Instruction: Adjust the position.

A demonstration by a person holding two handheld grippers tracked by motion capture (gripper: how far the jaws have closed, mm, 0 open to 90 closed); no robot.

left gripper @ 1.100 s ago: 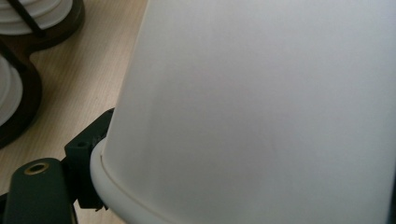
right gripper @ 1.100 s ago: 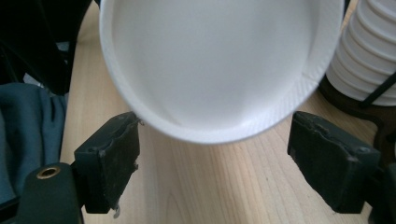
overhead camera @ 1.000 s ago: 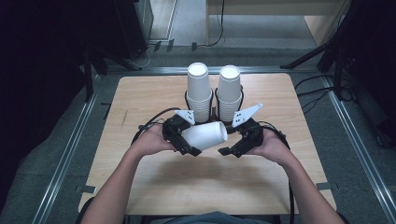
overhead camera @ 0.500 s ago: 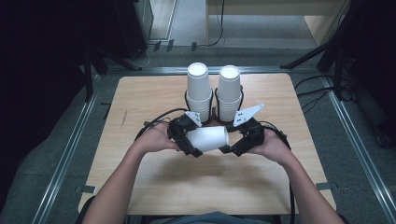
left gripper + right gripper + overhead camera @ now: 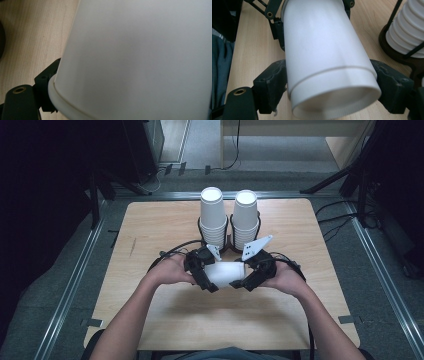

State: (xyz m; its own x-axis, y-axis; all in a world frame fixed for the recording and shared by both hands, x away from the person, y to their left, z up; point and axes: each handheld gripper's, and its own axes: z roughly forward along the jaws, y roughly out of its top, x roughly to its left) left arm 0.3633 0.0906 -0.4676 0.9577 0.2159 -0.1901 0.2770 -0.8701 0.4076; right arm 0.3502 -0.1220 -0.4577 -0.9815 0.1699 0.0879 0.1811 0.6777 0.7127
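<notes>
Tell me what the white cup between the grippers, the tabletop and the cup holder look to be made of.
White cup: probably paper, matte and smooth, with a rolled rim and a faint side seam; thin plastic cannot be ruled out.
Tabletop: pale wood or wood-look laminate, with fine straight grain and a low sheen.
Cup holder: thin black rods, likely painted metal wire, on a dark round base.

White paper cup (image 5: 226, 273), sideways, midair

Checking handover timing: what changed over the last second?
The left gripper slid in toward the right gripper, hiding more of the white paper cup lying between them. Both kept clamping it; the two white cup stacks in their holders stayed put.
</notes>
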